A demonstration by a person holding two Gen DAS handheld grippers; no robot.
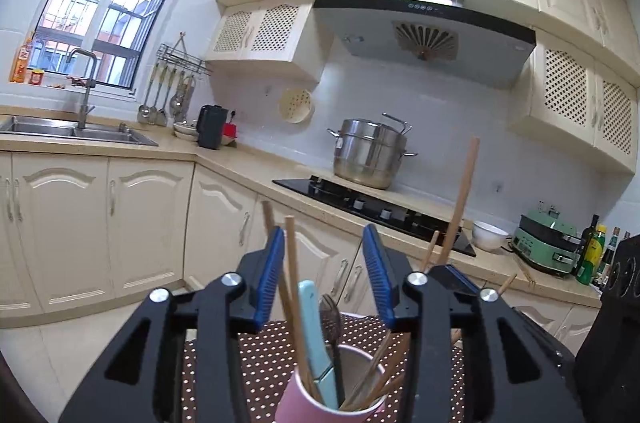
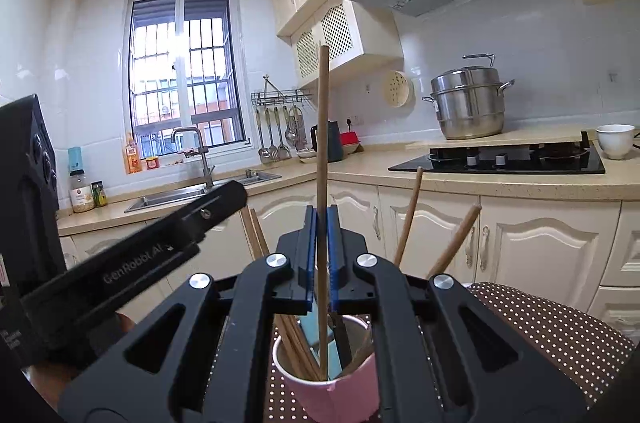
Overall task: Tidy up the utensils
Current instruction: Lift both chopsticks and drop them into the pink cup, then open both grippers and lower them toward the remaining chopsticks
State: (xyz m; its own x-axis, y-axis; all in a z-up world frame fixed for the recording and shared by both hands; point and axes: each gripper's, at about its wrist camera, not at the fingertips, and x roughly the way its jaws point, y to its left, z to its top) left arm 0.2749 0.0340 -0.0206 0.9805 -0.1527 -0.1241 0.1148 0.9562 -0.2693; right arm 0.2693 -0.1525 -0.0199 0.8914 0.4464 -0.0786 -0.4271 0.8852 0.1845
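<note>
Right hand-held gripper (image 2: 321, 219) clamped on upright chopstick (image 2: 322, 127); left hand-held gripper (image 1: 323, 255) spread wide

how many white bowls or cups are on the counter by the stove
1. A white bowl sits on the counter just right of the black stove, also visible in the left wrist view. Others may be hidden.

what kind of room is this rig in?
A home kitchen, almost certainly: a gas hob with a steel pot beside it under a range hood, and a sink with a tap below the window.
</note>
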